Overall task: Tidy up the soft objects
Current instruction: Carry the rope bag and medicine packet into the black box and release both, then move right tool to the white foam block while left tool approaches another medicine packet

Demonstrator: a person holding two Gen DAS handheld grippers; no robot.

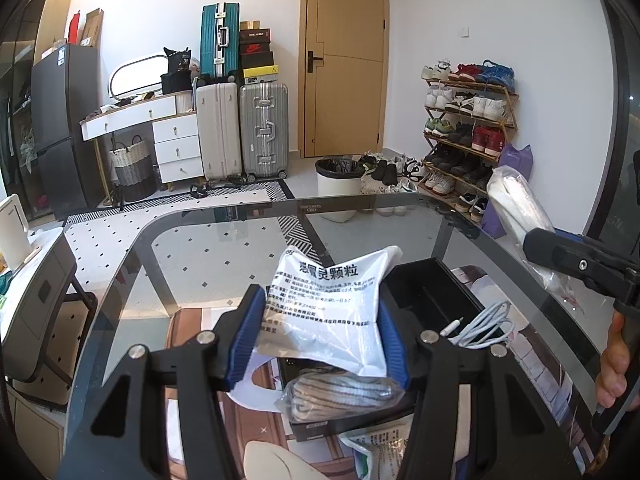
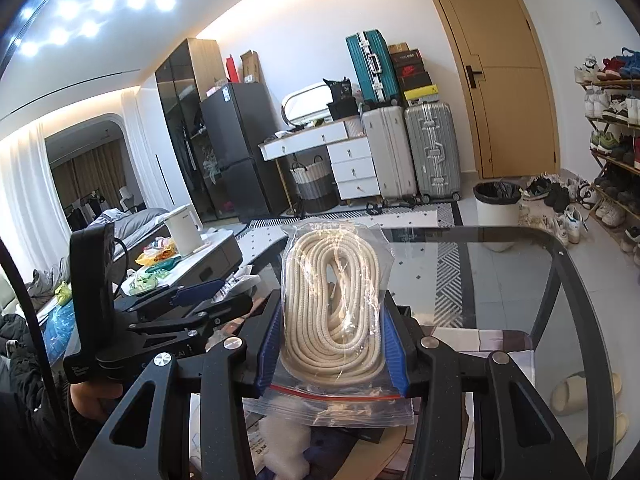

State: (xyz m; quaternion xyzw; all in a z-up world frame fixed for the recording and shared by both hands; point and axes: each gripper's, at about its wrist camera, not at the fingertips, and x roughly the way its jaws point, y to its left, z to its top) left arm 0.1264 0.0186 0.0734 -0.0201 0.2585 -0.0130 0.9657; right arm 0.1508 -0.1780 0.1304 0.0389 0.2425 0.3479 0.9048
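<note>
Midway, judging by the clutter: white medicine sachet point(image 1: 332, 308) clamped in left gripper point(image 1: 318, 340) over black tray point(image 1: 424, 296); bagged rope coil point(image 2: 332, 304) clamped in right gripper point(image 2: 332, 356), aloft above glass table point(image 2: 500, 280). Bagged knit bundle point(image 1: 340, 396), white cable point(image 1: 480, 328) unsorted.

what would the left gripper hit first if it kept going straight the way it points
Probably the glass table: the left gripper, shut on a white pouch, angles down toward its bare far part. Depth is unclear.

Bright, sharp; fisheye edges, ceiling glare.
</note>
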